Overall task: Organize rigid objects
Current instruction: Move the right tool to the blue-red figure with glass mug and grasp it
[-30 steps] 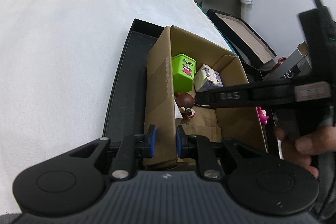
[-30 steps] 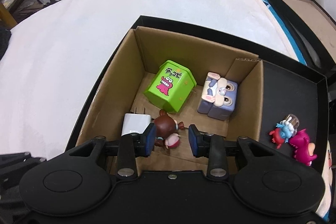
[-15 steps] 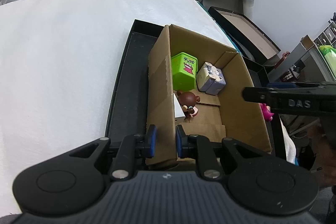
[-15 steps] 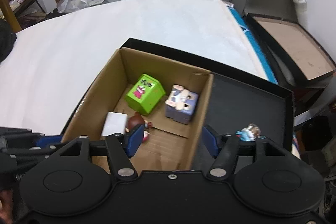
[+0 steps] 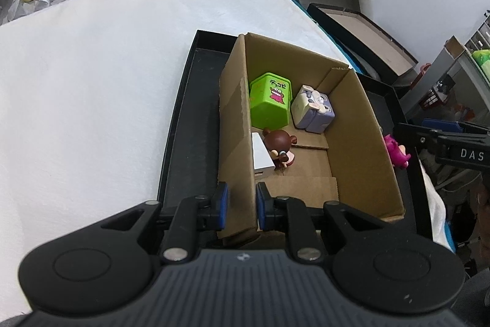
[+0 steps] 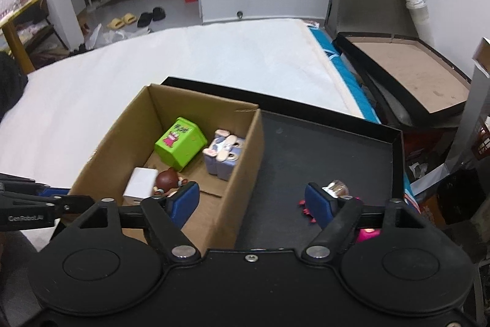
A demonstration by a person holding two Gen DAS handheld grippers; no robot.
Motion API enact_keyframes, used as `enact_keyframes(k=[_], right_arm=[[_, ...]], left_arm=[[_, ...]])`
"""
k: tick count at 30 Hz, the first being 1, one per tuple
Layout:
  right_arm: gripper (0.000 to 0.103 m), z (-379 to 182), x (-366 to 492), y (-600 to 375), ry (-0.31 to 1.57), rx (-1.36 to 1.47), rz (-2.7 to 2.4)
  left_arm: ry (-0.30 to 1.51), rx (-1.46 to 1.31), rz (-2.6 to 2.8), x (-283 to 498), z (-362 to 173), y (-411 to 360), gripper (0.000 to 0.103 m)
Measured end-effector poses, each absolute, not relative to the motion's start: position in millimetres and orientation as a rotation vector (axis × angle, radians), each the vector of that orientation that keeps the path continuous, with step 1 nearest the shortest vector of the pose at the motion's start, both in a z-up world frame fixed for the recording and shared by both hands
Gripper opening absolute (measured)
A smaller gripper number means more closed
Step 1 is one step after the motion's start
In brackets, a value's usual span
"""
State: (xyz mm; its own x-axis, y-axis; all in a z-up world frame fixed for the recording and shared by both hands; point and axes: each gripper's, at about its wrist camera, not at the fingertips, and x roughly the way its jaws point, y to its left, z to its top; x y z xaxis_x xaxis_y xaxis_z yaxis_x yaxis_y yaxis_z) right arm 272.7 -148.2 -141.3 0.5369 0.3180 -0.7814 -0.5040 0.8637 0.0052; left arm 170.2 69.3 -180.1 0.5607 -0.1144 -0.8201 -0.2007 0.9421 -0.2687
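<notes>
Box (image 5: pixel 352 143): one, cardboard, in a black tray (image 5: pixel 190 124).
Inside: four things, namely a green cube (image 5: pixel 269 104), purple cube (image 5: pixel 314 109), brown bear (image 5: pixel 280 146), white block (image 5: pixel 261 153).
Tray toys: pink figure (image 5: pixel 396 150), red-blue figure (image 6: pixel 335 189).
Writing: "DAS", "GenRobot.AI".
Left gripper (image 5: pixel 239 206): jaws clamped on the box wall.
Right gripper (image 6: pixel 251 201): jaws wide apart, holding nothing.

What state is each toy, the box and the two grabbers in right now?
cardboard box: open-topped, standing in the black tray
left gripper: shut on the box's wall
right gripper: open, holding nothing
green toy box: tilted, inside the box
brown bear figure: inside the box
pink figure: outside, on the tray
</notes>
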Motion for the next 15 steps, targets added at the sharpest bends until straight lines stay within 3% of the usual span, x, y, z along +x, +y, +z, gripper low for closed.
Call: enact_keyframes(k=[15], right_arm=[[0.077, -161.6, 292.3, -196.7, 0.943, -0.005, 0.475]], left_arm=[[0.999, -0.33, 0.094, 173.9, -180.9, 65.3, 0.018]])
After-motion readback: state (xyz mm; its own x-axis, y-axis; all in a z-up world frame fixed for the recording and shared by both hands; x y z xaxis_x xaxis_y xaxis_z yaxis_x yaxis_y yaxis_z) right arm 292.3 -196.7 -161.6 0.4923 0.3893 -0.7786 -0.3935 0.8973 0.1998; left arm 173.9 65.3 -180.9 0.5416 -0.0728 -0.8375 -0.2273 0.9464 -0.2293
